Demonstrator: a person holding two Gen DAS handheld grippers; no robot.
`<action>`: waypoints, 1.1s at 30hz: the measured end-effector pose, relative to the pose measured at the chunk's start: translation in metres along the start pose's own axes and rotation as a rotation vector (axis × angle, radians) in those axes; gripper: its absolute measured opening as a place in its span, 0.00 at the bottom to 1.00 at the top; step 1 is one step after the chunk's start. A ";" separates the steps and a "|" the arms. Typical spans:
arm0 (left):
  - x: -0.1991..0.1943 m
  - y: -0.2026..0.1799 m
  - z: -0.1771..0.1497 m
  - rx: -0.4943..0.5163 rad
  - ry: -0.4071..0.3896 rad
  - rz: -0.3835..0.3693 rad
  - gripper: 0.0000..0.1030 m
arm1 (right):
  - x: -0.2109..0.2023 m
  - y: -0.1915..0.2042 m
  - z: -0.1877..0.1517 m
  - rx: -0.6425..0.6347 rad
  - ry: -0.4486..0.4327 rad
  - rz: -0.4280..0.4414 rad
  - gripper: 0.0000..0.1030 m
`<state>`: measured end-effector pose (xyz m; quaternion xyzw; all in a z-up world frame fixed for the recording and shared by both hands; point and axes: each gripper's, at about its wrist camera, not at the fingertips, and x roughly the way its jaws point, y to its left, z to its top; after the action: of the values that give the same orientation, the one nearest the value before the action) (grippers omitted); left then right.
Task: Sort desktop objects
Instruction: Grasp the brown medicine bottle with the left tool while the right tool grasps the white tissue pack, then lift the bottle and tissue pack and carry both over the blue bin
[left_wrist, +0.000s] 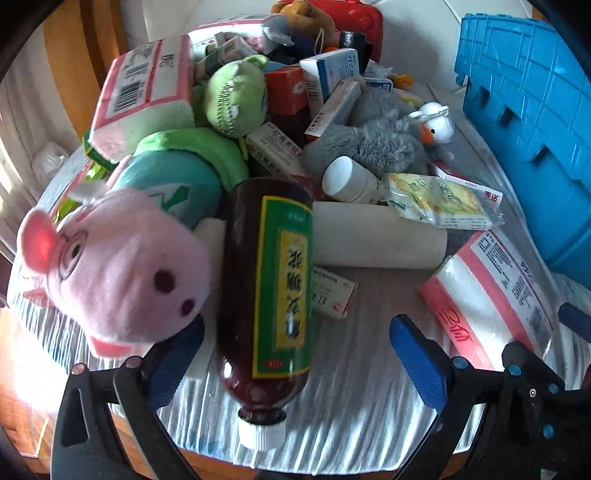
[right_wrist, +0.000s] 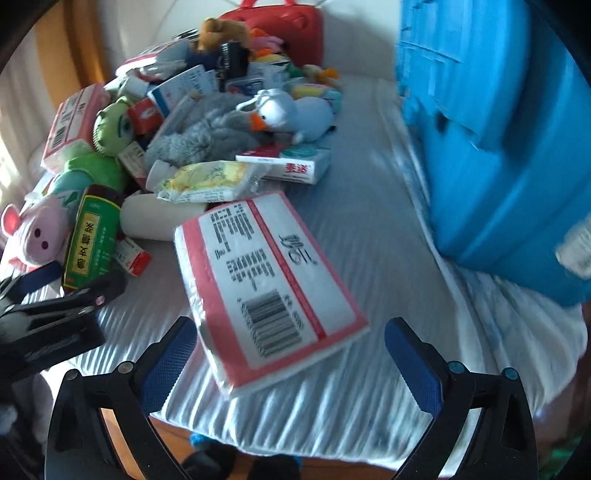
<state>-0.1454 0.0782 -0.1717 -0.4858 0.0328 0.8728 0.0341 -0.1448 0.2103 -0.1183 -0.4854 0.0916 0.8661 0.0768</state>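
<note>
Blue crate (right_wrist: 491, 147) stands at 2 o'clock on the cloth-covered table (right_wrist: 369, 229). A heap of toys and boxes fills 11 o'clock. Tissue pack (right_wrist: 269, 288) lies flat between the spread jaws of the right gripper (right_wrist: 291, 354), touching neither finger. Pink pig toy (left_wrist: 122, 266) rests at 9 o'clock, against the brown bottle (left_wrist: 266, 288), which lies on its side, white cap toward the camera, inside the wide-open left gripper (left_wrist: 295, 354).

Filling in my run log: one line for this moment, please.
left claw: open around brown bottle | right claw: open at tissue pack | blue crate: nothing visibly sorted
</note>
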 end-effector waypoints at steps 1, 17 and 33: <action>0.004 -0.002 0.002 0.015 0.007 -0.008 0.96 | 0.003 0.002 0.003 -0.013 0.006 0.007 1.00; 0.026 0.001 -0.005 0.049 0.080 -0.080 0.56 | 0.041 0.007 0.023 0.041 0.108 0.131 1.00; -0.052 0.014 0.023 0.147 -0.109 -0.150 0.50 | -0.027 0.034 0.024 0.053 -0.037 0.027 0.92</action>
<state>-0.1387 0.0650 -0.1146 -0.4349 0.0583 0.8881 0.1366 -0.1581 0.1813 -0.0796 -0.4658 0.1198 0.8731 0.0796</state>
